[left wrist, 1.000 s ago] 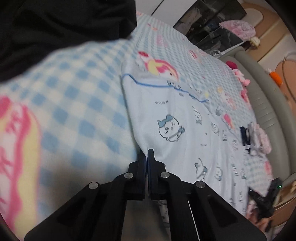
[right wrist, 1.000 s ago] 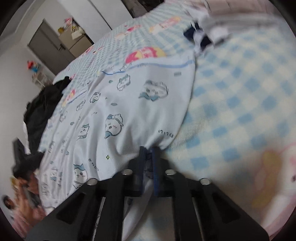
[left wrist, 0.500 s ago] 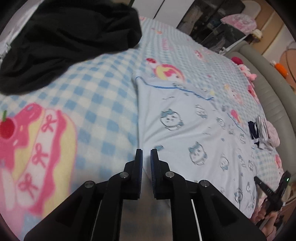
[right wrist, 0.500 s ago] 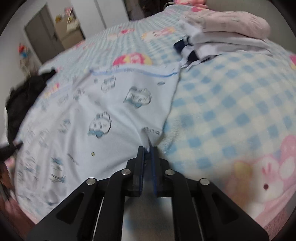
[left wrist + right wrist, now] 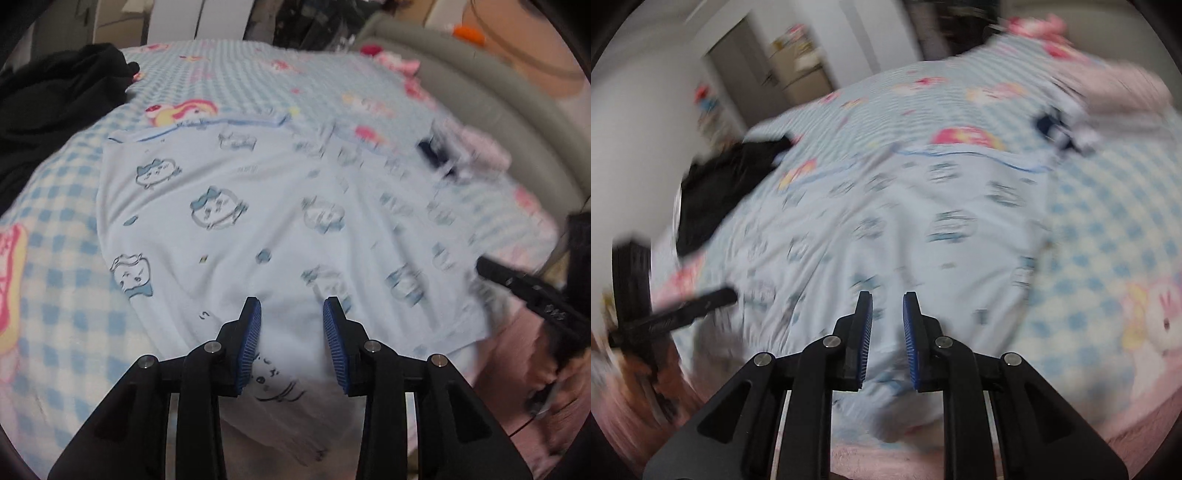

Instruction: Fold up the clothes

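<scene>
Pale blue cartoon-print garment lies spread flat at the bed's near edge, hem draping over it. Left gripper jaws just opened, spread, nothing pinched; right gripper likewise parted narrowly above the cloth. Black clothing heaped at the far left corner.

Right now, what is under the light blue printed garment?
The light blue printed garment lies spread on the blue checked blanket, which shows around its edges. Whatever lies beneath its middle is covered. Both claws hover open above its near edge.
</scene>
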